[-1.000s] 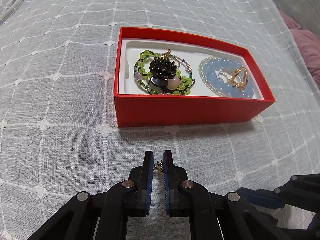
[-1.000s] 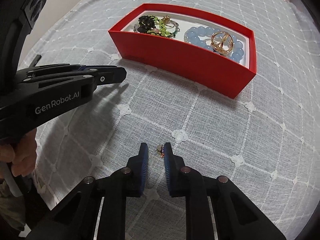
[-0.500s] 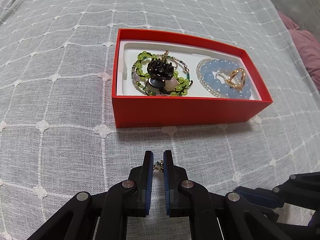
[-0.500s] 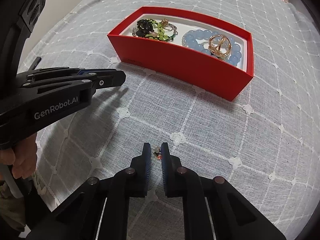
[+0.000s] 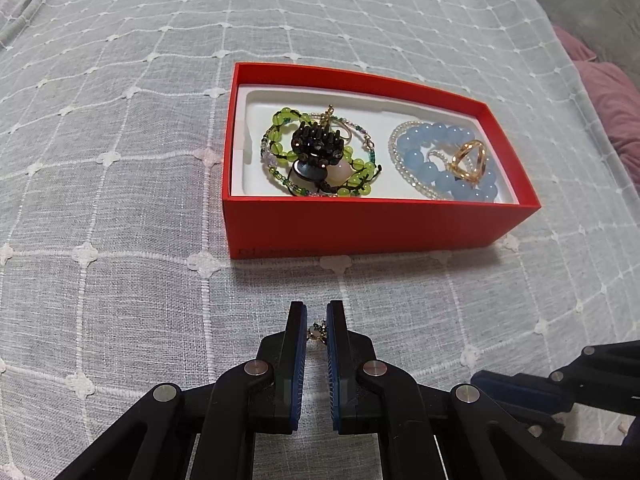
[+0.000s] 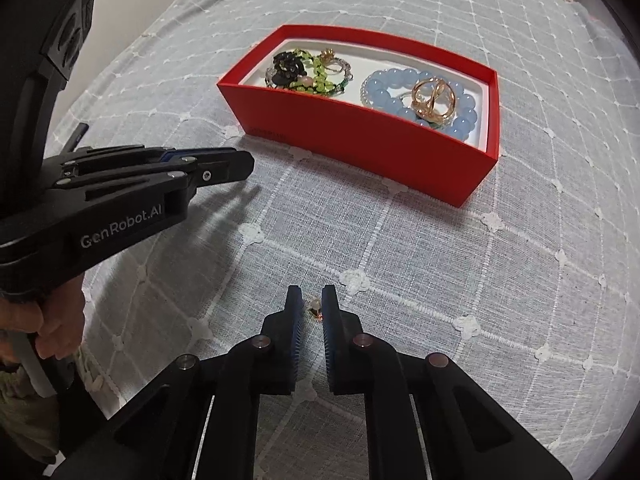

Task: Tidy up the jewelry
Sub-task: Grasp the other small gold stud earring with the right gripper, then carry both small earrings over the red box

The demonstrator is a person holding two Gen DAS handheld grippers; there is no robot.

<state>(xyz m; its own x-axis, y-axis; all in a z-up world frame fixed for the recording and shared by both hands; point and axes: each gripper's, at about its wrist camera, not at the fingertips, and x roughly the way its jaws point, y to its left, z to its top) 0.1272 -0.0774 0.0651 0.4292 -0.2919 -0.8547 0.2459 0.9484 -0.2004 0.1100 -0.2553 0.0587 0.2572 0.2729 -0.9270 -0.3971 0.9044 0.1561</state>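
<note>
Left wrist view: a grey bedspread (image 5: pixel 120 208) with a white stitched grid covers the whole surface, a pink cushion (image 5: pixel 612 100) at its far right edge. On it sits the red box (image 5: pixel 360 224) holding bracelets. Each gripper, left (image 5: pixel 316 320) and right (image 6: pixel 308 304), has narrowly parted jaws around a small earring (image 5: pixel 317 332); whether either pinches it, I cannot tell.
</note>
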